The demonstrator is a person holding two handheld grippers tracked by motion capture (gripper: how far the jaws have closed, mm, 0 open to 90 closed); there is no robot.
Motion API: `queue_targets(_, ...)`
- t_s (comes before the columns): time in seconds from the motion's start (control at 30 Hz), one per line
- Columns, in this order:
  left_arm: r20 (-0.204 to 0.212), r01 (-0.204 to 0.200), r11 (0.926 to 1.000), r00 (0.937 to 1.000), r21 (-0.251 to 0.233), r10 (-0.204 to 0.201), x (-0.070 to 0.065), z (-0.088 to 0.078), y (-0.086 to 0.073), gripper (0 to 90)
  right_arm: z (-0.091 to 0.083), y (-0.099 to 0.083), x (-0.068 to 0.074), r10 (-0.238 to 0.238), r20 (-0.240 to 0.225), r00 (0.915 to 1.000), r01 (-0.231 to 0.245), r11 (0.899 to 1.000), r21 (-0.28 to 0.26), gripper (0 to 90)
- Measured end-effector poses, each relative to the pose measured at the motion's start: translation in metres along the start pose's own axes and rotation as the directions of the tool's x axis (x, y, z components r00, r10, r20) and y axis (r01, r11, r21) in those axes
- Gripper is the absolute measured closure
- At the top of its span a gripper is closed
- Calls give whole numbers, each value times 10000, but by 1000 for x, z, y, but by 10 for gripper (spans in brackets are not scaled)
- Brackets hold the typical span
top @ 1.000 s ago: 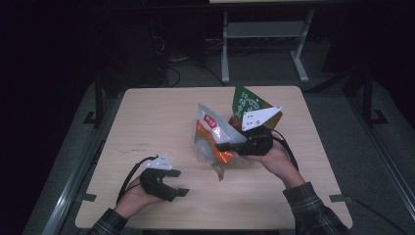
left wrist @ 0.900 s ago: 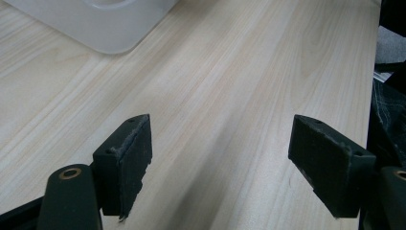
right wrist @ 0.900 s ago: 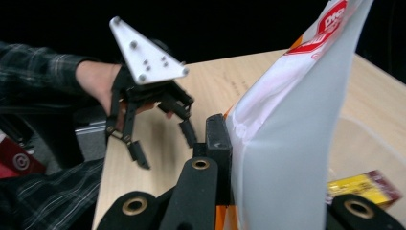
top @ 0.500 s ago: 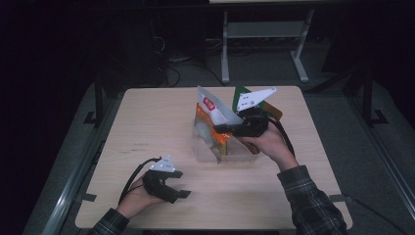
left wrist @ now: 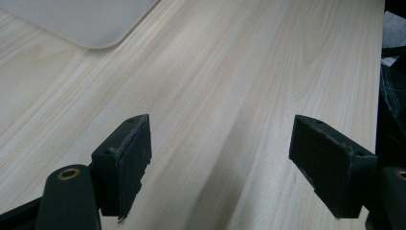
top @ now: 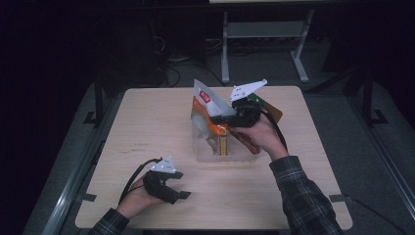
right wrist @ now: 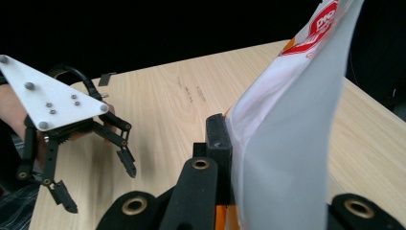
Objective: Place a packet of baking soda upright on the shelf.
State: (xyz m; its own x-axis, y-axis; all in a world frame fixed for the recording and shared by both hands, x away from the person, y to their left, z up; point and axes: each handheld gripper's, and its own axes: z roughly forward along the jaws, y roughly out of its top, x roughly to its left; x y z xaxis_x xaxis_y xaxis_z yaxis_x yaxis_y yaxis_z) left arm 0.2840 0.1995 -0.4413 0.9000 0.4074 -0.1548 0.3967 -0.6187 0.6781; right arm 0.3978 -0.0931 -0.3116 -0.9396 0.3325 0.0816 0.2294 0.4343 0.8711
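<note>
Right gripper [top: 221, 119] clamps a white snack bag [top: 208, 100] above the clear bin [top: 234, 155]; left gripper [top: 182, 195] rests wide open on the table [top: 147, 122].

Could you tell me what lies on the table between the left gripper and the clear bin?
Nothing: in the high view, bare wood separates the left gripper from the clear bin.

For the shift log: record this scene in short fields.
Surface: wooden table
Held item: snack bag, white and orange with a red logo
Right gripper: shut on the bag, above a clear bin
Left gripper: open, nothing between its fingers, low over the table's near edge
Behind: green packet
</note>
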Motion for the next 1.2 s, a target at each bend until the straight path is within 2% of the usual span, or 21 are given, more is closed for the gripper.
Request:
queue_targets(0.1, 16, 125, 9999, 9999, -61, -125, -1, 1, 0, 221, 2, -3, -3, 58, 103, 9999, -60, 9998, 205, 900)
queue_targets(0.2, 56, 115, 9999, 9999, -54, -115, -1, 1, 0, 221, 5, -5, -6, 104, 166, 9998, -110, 9993, 368, 900)
queue_targets(0.23, 81, -5, 10000, 10000, 40, 4, 0, 0, 0, 221, 6, -6, -7, 100, 190, 9998, -107, 9991, 405, 900)
queue_targets(0.47, 189, 21, 10000, 9998, -21, -21, -1, 1, 0, 221, 12, -10, -8, 130, 210, 9997, -143, 9977, 655, 900)
queue_targets(0.5, 191, 43, 10000, 9998, -12, -43, -1, 1, 0, 221, 14, -11, -8, 70, 241, 9997, -85, 9978, 658, 900)
queue_targets(0.6, 221, 161, 9998, 9996, -82, -159, -2, 2, 0, 220, 17, -16, -9, 319, 246, 9992, -333, 9978, 577, 900)
queue_targets(0.7, 225, 51, 10000, 9997, -17, -50, -1, 2, -1, 220, 22, -23, -11, 523, 262, 9983, -541, 9957, 749, 900)
queue_targets(1.2, 312, 87, 9999, 9995, 65, -89, -2, 3, -1, 220, 34, -35, -16, 812, 243, 9964, -831, 9924, 906, 900)
